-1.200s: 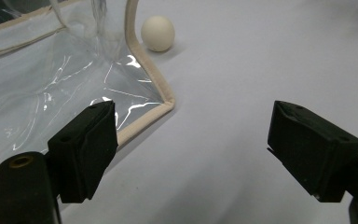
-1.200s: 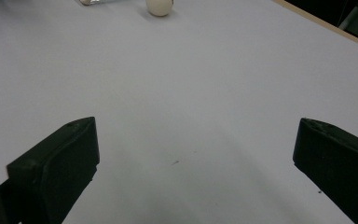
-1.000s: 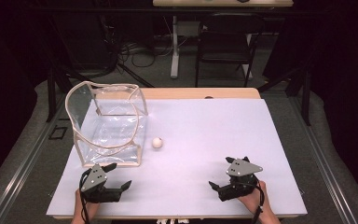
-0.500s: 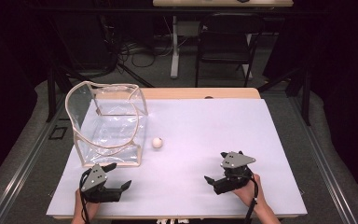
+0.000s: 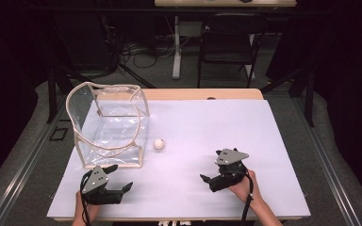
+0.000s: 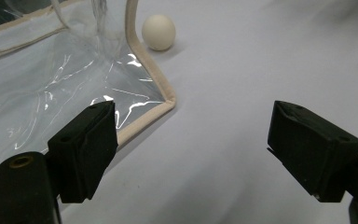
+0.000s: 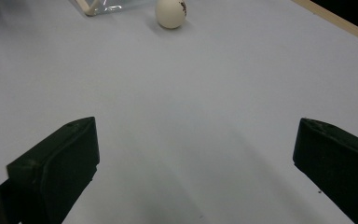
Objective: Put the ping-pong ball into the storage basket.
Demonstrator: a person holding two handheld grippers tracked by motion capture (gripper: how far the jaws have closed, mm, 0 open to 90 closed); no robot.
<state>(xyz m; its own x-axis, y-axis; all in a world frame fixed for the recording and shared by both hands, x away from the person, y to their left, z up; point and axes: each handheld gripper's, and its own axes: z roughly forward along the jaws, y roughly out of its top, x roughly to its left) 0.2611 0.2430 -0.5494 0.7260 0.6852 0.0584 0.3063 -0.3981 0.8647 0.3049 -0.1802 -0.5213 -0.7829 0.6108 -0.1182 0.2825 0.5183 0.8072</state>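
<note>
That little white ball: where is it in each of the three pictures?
High view: ball mid-table, just right of the clear bag.
Left gripper view: top centre, behind the bag's corner.
Right gripper view: top centre.
Shared landmark: the bag's beige-trimmed corner.

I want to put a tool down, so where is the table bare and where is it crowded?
Bare: the white table right of the egg up to the far edge, and the strip between left gripper and right gripper. Crowded: the left side, where the clear bag stands with the egg beside it.
</note>
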